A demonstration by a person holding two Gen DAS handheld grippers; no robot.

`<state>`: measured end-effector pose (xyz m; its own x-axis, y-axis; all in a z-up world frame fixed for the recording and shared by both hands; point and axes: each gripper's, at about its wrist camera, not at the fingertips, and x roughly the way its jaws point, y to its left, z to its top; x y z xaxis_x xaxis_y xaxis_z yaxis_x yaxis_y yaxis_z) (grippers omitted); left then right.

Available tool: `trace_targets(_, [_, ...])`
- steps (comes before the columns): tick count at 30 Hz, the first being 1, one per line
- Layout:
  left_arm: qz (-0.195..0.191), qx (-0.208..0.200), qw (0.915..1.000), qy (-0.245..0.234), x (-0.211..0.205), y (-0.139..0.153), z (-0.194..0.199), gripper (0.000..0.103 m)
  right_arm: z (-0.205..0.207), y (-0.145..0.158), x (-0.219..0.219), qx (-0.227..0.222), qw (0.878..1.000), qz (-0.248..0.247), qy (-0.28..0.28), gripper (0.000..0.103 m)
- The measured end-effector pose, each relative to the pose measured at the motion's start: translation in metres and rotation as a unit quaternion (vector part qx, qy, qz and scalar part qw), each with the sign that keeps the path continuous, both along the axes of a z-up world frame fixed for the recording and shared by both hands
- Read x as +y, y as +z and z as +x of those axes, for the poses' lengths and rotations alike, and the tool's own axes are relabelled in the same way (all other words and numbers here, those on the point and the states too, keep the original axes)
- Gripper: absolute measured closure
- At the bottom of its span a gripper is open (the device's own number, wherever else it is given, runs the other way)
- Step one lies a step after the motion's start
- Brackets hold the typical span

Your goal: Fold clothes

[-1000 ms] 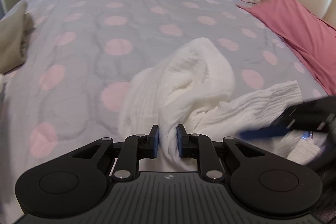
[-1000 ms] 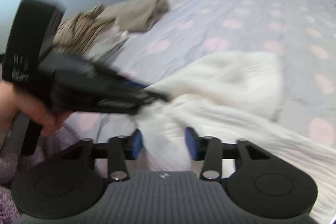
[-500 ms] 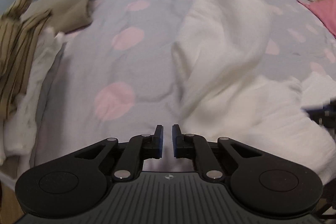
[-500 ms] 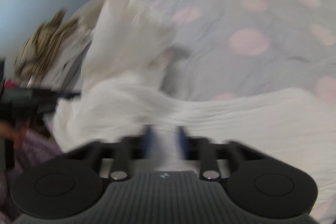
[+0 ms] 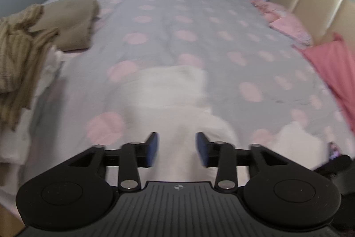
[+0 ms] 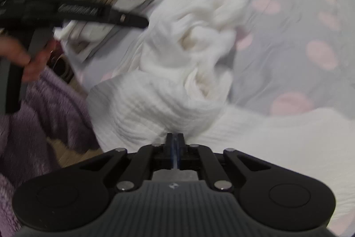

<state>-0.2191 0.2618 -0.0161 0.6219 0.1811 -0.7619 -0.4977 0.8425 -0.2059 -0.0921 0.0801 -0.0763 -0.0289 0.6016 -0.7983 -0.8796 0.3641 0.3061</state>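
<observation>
Lettering on the left gripper [image 6: 142, 22] is blurred beyond reading.

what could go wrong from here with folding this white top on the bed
1. The right tongs pinch only a thin edge of the white garment, so it may slip out.
2. The left tongs have just been opening and now grip nothing; a one-sided pull could drag the bunched cloth crooked.
3. The unfolded clothes pile lies close by and could get snagged.
</observation>
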Motion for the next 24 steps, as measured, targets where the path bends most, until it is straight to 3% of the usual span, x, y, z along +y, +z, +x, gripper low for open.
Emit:
trace_targets(1, [-0.009,-0.005,0.9999,-0.007,-0.002,0.0,0.003,0.051,0.004,0.005,-0.001,-0.008,1.0,0.005,-0.009,0.091])
trace_targets(3, [-0.018,-0.004,0.9997,-0.016,-0.005,-0.004,0.012,0.05,0.014,0.014,-0.005,-0.024,0.999,0.017,-0.03,0.073])
trace_targets(9, [-0.034,0.017,0.9991,0.019,0.0,-0.023,0.031,0.049,0.043,0.019,0.012,-0.044,0.994,0.036,-0.097,0.062])
trace_targets(12, [-0.048,0.03,0.9978,0.036,0.007,-0.037,0.037,0.05,0.056,0.007,0.022,-0.025,0.993,0.039,-0.111,0.06])
trace_targets(17, [-0.04,0.054,0.997,0.038,0.015,-0.05,0.039,0.078,0.069,-0.01,0.046,0.019,0.992,0.048,-0.115,0.054])
trace_targets(21, [-0.045,0.046,0.9972,0.038,0.021,-0.05,0.024,0.088,0.078,-0.025,0.065,0.054,0.988,0.058,-0.131,0.041])
trace_targets(24, [-0.049,0.035,0.9973,0.041,0.025,-0.049,0.016,0.092,0.085,-0.037,0.076,0.092,0.983,0.06,-0.145,0.041])
